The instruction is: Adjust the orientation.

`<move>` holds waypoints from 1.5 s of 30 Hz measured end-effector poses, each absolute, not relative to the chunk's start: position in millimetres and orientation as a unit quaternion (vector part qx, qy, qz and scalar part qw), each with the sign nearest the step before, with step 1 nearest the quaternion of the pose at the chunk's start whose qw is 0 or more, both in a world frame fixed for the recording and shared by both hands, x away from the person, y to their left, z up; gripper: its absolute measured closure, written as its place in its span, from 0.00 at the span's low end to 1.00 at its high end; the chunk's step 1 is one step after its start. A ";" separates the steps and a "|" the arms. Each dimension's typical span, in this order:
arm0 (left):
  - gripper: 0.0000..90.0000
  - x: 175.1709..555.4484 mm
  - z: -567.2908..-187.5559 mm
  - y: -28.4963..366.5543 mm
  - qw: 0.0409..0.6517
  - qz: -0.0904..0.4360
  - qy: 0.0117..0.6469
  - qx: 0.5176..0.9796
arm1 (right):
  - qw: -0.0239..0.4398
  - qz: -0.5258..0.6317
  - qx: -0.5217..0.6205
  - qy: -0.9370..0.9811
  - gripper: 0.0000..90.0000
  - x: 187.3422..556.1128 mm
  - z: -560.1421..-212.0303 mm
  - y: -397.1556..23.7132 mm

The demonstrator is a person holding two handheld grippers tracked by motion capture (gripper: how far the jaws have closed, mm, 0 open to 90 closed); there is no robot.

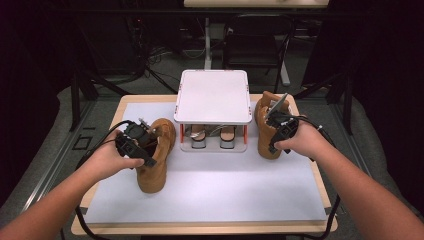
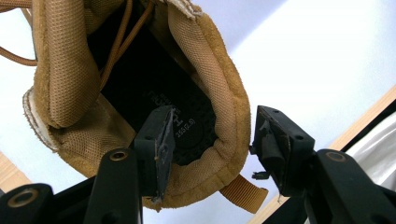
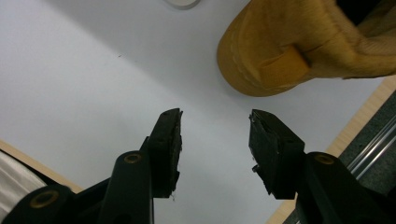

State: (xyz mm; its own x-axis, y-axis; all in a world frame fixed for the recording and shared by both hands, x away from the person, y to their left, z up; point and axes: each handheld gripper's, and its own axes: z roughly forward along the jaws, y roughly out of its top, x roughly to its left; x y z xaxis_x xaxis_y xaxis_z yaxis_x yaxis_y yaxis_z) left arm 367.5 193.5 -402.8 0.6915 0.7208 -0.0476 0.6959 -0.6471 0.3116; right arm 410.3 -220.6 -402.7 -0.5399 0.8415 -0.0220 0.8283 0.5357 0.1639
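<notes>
- On the counter's [image 1: 210,200] left, the left hand-held gripper [image 2: 212,140] straddles the tan boot's [image 1: 155,155] heel collar [image 2: 231,116], unclenched; closing thinly, it could slip.
- The right hand-held gripper [image 3: 215,140] hangs released, empty; the right boot [image 3: 299,46] might tip if nudged.

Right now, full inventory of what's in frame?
Boots: 2, tan; left boot on the mat's left, right boot by the rack's right side.
Shoe rack: 1, white top, orange posts, rear centre; a pair of shoes on its lower shelf.
Mat: 1, white, covers the table.
Table: 1, light wood.
Chair: 1, dark, behind the table.
Left gripper: black, jaws astride the left boot's heel collar, not pressing.
Right gripper: black, jaws open, empty, above the mat.
</notes>
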 end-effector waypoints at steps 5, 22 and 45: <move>0.53 367.8 -402.6 193.7 0.154 0.040 0.391 0.906 | 0.056 0.065 0.490 0.867 0.59 423.4 -394.3 -222.3; 0.53 369.8 -406.6 191.8 0.150 0.036 0.391 0.908 | 0.064 0.058 0.514 0.854 0.59 467.9 -381.2 -220.9; 0.53 370.4 -410.9 192.8 0.146 0.031 0.391 0.908 | 0.069 0.024 0.458 0.886 0.82 483.3 -408.4 -210.9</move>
State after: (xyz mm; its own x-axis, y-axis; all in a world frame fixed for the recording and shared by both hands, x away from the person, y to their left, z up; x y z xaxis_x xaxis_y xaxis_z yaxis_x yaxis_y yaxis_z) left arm 370.4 192.8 -410.9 0.6921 0.7194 -0.0584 0.7014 -0.6512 0.2897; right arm 483.3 -210.9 -408.4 -0.5707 0.8151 -0.0997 0.8085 0.5790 0.1052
